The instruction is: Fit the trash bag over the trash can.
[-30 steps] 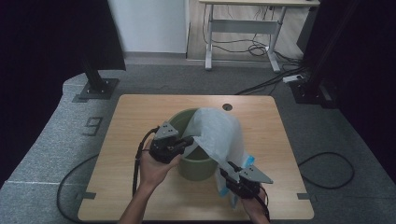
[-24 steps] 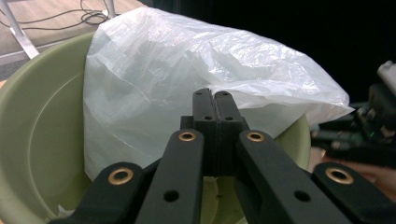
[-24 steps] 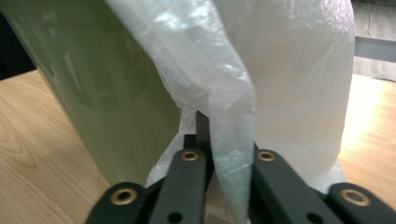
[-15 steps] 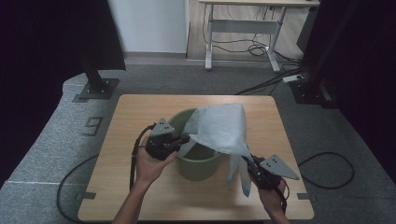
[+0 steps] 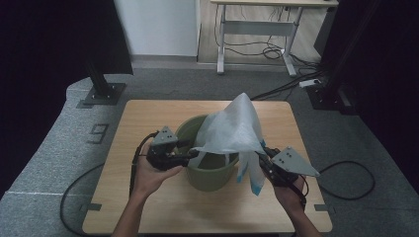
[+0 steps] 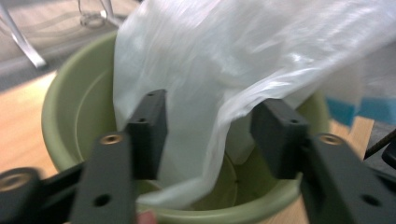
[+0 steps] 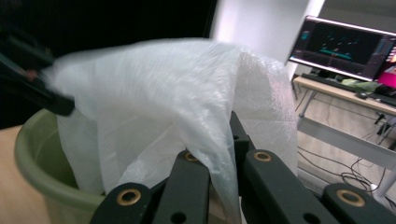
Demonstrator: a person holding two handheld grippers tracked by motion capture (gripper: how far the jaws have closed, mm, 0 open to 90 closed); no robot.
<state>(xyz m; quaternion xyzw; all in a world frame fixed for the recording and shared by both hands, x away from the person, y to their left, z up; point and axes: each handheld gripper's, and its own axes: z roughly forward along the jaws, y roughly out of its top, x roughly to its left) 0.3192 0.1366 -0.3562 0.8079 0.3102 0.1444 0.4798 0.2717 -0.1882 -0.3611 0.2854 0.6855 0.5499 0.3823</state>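
Note:
A green plastic bin [image 5: 210, 175] stands at the middle of the wooden table [image 5: 148, 123]. A thin white plastic bag [image 5: 232, 128] rises in a peak over the bin's right half, and its blue-marked end hangs at the bin's right side. My right gripper [image 5: 263, 152], right of the bin, is shut on the bag [image 7: 154, 107], pinching its film between the jaws [image 7: 229, 135]. My left gripper [image 5: 191, 155] sits at the bin's left rim [image 6: 60, 116]. Its jaws have just been opening: they stand apart [image 6: 212, 121] with the bag's edge [image 6: 210, 84] hanging loose between the pads.
Black stand bases sit on the grey floor at the back left [image 5: 101, 94] and back right [image 5: 326, 98]. A white desk frame [image 5: 257, 29] with cables stands farther back. A cable [image 5: 346, 177] loops on the floor at the right. A lit monitor [image 7: 345, 42] shows in the right gripper view.
The right gripper has risen and shifted right with the bag, pulling it up into a peak above the bin. The left gripper's jaws have come apart and released the bag's edge.

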